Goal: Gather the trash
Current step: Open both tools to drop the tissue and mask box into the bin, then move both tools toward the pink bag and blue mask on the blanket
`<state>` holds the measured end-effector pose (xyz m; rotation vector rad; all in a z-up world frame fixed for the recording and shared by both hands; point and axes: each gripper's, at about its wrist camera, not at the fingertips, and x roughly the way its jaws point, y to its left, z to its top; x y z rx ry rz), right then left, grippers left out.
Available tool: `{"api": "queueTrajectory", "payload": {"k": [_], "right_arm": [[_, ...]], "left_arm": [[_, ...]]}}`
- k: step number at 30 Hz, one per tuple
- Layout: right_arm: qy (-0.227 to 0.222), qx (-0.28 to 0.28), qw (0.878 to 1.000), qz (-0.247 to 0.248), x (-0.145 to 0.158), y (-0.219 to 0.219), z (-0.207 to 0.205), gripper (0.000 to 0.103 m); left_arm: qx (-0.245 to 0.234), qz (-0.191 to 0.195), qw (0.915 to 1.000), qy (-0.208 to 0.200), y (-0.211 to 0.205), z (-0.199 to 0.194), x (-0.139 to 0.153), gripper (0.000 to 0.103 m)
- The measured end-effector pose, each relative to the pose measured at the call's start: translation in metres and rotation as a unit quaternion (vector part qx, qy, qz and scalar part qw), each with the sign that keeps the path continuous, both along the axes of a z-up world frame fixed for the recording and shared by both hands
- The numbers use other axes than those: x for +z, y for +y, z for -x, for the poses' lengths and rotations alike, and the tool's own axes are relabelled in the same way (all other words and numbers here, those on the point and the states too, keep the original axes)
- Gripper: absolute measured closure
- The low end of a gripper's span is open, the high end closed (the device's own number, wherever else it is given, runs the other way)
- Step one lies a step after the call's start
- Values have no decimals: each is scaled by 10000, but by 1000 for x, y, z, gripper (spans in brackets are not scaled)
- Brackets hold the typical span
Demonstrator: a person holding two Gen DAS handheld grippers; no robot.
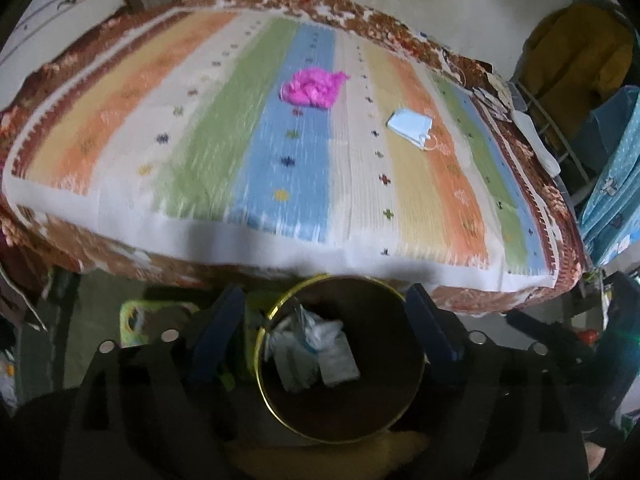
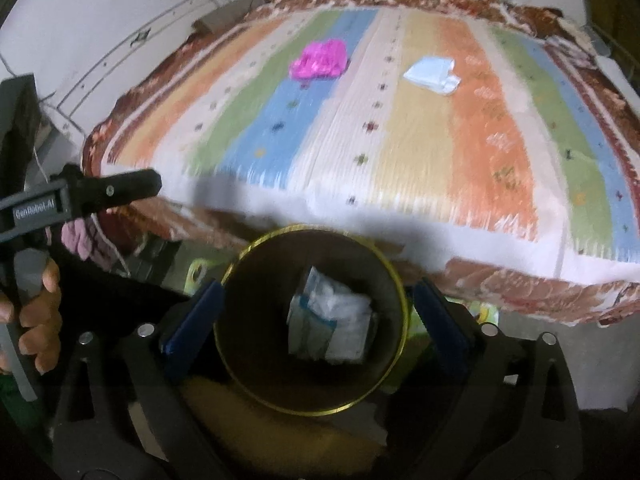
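A crumpled pink plastic bag [image 1: 314,88] lies on the blue stripe of the striped bedspread [image 1: 200,148]; it also shows in the right wrist view [image 2: 320,59]. A light blue face mask [image 1: 412,127] lies on the yellow stripe to its right, also in the right wrist view [image 2: 432,74]. A dark round bin with a gold rim [image 1: 276,312] stands below the bed's near edge and holds white and blue paper trash [image 1: 316,344]. My left gripper [image 1: 326,328] is open and empty above the bin. My right gripper [image 2: 316,316] is open and empty above the same bin [image 2: 402,296].
The bed fills the upper half of both views, with a brown floral blanket border [image 1: 360,12]. A yellow garment [image 1: 580,52] and blue fabric [image 1: 612,184] hang at the right. The left gripper's handle and the hand on it [image 2: 40,292] show at the left of the right wrist view.
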<state>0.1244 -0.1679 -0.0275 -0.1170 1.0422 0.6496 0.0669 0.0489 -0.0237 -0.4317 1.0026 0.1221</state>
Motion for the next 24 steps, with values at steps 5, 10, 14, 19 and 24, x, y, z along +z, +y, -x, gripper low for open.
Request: {"api": "queueTrajectory", "payload": {"k": [5,10,14,19,24], "right_arm": [[-450,-85,9989,-80,16,-3,-4,9],[-656,-113,9978,-66,24,-2,-14,9],[-874,-157,9960,73,31,-1,-28,9],[-1061,-211,9941,53,38,2,-50,9],[-1125,-297,9932,41,42,5,-77,9]], "left_arm": [[-82,-317,9992,-212,-1,-5,10,10],[-68,-554,9977,-392,2,-16,19,6],[-94,-676,9970,-361,6,-35,22,6],[-107,-695,9969,-353,15,-61,26,6],[-46,-685,9971,-335,23,-84,25,6]]}}
